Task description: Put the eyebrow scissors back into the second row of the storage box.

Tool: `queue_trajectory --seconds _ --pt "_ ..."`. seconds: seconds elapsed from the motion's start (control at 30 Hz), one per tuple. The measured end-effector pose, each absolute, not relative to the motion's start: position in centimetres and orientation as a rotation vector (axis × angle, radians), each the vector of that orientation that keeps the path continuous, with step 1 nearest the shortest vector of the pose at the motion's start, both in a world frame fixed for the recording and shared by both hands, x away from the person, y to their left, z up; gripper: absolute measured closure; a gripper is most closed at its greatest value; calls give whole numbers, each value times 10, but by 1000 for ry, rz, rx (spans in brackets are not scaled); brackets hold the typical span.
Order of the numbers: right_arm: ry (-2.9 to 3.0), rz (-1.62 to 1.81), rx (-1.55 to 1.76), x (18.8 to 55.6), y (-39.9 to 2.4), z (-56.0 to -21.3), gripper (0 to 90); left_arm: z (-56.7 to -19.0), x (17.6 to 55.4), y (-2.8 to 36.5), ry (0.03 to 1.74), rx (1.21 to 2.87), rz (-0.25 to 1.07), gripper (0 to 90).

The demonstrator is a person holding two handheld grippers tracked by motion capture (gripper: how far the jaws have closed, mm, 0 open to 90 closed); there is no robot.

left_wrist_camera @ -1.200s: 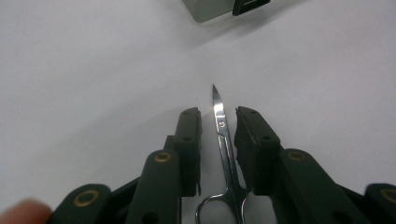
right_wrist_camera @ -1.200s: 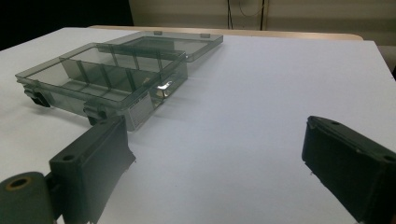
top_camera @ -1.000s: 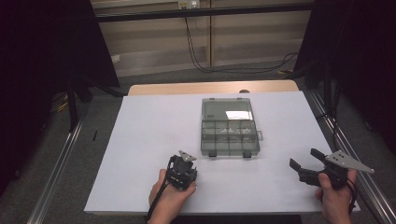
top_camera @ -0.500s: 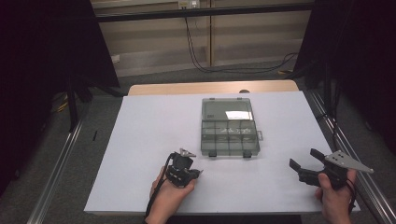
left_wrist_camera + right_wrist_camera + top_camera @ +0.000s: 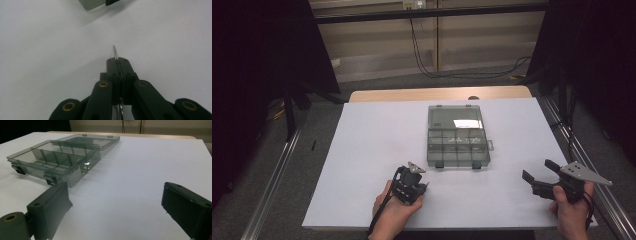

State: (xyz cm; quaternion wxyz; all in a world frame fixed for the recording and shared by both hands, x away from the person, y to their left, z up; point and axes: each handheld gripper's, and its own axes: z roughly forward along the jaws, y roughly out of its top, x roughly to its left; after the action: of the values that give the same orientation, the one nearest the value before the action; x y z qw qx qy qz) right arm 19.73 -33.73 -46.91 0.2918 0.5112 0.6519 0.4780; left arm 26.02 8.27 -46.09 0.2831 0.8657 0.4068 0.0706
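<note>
I start from the thin metal piece (image 5: 114, 51) pinched in my left hand-held gripper (image 5: 117, 60). It looks like a small ring or washer seen edge-on; I cannot tell exactly what it is. It sticks out past the jaw tips as a bright sliver, held clear above the white table (image 5: 377, 130), and a little more of it shows low down between the jaw arms. The jaws are pressed flat together on it, so I read that as a firm pinch.

In the high view the left hand-held gripper (image 5: 412, 181) sits near the front edge of the table, just short of the clear compartment box (image 5: 457, 147). The box lies open, its lid (image 5: 454, 117) folded flat on the far side, its two dark latches (image 5: 439, 164) facing me. I cannot make out what is in the compartments.

My right hand-held gripper (image 5: 539, 175) waits well off to the right, jaws spread wide with nothing between them, pointing toward the box.

My judgement: the pick is done and the carry to the box is the step in hand. Next I need to take the piece forward over the front wall, choose a compartment, lower it in, and only then ease the jaws apart. Something this thin could slip or cling to a pad, so a slow release is wise.
</note>
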Motion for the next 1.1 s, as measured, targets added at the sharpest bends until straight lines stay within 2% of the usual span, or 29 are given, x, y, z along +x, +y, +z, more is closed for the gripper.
queue_trajectory --seconds 0.2,1.1 --pt "1737 1275 1355 197 -338 -469 70 -462 266 86 1096 2288 128 891" --pt "1737 1288 1339 196 -339 -468 67 -436 283 74 1004 2261 99 891"
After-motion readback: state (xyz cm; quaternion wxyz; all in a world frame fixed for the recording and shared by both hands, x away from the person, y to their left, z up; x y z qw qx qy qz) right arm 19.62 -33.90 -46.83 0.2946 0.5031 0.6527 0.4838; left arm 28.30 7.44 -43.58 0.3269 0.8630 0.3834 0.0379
